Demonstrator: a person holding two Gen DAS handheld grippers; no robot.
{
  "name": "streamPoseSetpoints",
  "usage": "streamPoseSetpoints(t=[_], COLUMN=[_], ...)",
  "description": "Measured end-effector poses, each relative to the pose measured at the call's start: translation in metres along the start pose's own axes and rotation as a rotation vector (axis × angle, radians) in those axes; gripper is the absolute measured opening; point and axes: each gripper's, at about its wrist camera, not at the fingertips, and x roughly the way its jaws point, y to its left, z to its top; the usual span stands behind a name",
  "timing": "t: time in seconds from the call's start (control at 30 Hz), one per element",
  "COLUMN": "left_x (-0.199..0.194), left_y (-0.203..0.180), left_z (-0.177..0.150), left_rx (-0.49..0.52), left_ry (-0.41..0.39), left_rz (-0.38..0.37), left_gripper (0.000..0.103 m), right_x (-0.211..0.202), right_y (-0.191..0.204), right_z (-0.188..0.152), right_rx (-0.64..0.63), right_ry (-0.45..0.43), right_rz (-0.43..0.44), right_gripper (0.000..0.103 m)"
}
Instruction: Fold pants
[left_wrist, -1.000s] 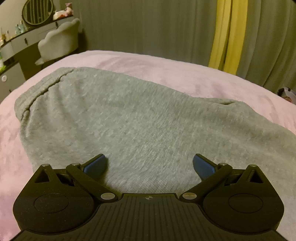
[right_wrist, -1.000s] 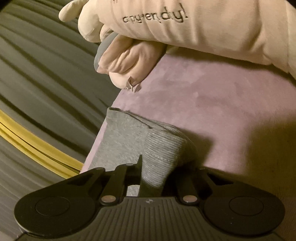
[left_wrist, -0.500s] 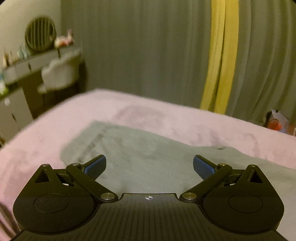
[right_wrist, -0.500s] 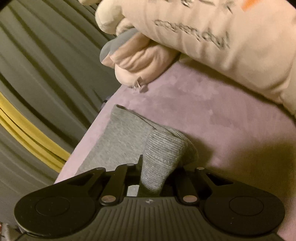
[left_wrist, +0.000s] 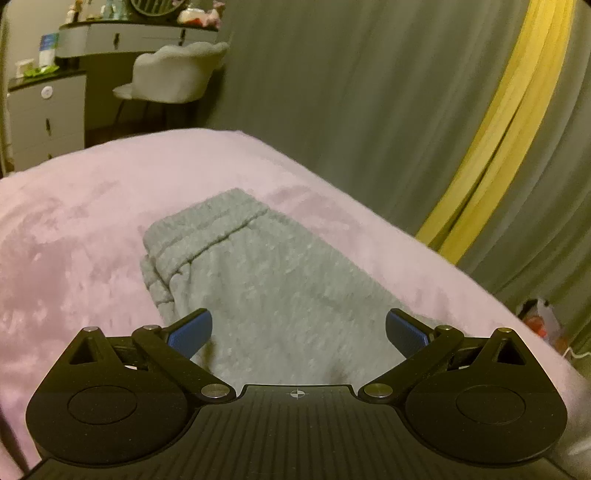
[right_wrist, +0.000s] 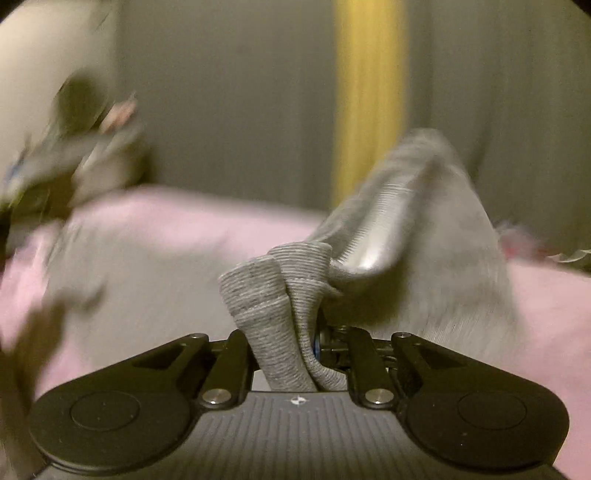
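Now the right tool (right_wrist: 295, 354) pinches the gray pants' (left_wrist: 280, 291) ribbed cuffs (right_wrist: 280, 295) tight, the left tool (left_wrist: 298, 334) gapes wide and empty, and the pants point toward eleven o'clock on the pink bed (left_wrist: 92, 229).

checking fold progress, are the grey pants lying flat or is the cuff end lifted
Lifted. The right claw is shut on the ribbed cuff end of the grey pants, raised above the pink blanket; the waistband end lies flat.

The soft knit pants (left_wrist: 273, 295) are heather grey with ribbed cuffs, lying on a fuzzy pale pink bed blanket (left_wrist: 74, 229). The pleated curtain (left_wrist: 332, 92) is grey-green with one yellow stripe. The black gripper's fingers (left_wrist: 190, 334) carry blue pads.
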Motion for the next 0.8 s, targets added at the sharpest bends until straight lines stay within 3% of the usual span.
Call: streamPoseSetpoints(t=[0.07, 0.1, 0.17, 0.33, 0.4, 0.43, 0.47, 0.5, 0.57, 0.63, 0.7, 0.73, 0.8], left_x=[0.001, 0.003, 0.006, 0.017, 0.018, 0.018, 0.017, 0.016, 0.015, 0.016, 0.018, 0.018, 0.018], left_y=[-0.001, 0.000, -0.001, -0.004, -0.006, -0.006, -0.006, -0.006, -0.007, -0.010, -0.015, -0.018, -0.021], left_z=[-0.002, -0.002, -0.004, -0.006, -0.008, -0.008, -0.008, -0.008, -0.009, -0.010, -0.011, -0.012, -0.015], left_rx=[0.003, 0.003, 0.010, 0.011, 0.028, 0.033, 0.035, 0.035, 0.039, 0.063, 0.090, 0.105, 0.126], left_ry=[0.018, 0.029, 0.041, 0.090, 0.096, 0.097, 0.098, 0.097, 0.095, 0.106, 0.114, 0.117, 0.124], left_rz=[-0.001, -0.007, -0.017, -0.036, -0.037, -0.039, -0.042, -0.044, -0.047, -0.048, -0.049, -0.052, -0.060], left_gripper=[0.103, 0.103, 0.103, 0.103, 0.103, 0.103, 0.103, 0.103, 0.103, 0.103, 0.103, 0.103, 0.103], right_x=[0.047, 0.059, 0.054, 0.043, 0.039, 0.035, 0.031, 0.026, 0.014, 0.004, 0.000, 0.001, 0.011], right_y=[0.025, 0.036, 0.052, 0.027, 0.022, 0.019, 0.015, 0.011, 0.002, -0.012, -0.028, -0.034, -0.044], right_z=[-0.024, -0.031, -0.030, -0.028, -0.025, -0.023, -0.022, -0.020, -0.013, -0.012, -0.017, -0.021, -0.030], right_rx=[-0.009, -0.060, -0.164, 0.038, 0.114, 0.170, 0.222, 0.273, 0.354, 0.429, 0.516, 0.544, 0.571], right_ry=[0.203, 0.246, 0.207, 0.201, 0.193, 0.185, 0.172, 0.149, 0.069, -0.013, -0.056, -0.049, 0.049], right_rz=[0.057, 0.027, 0.010, 0.067, 0.111, 0.177, 0.245, 0.309, 0.379, 0.331, 0.163, 0.087, -0.079], right_gripper=[0.017, 0.019, 0.020, 0.022, 0.038, 0.046, 0.061, 0.070, 0.077, 0.093, 0.097, 0.097, 0.097])
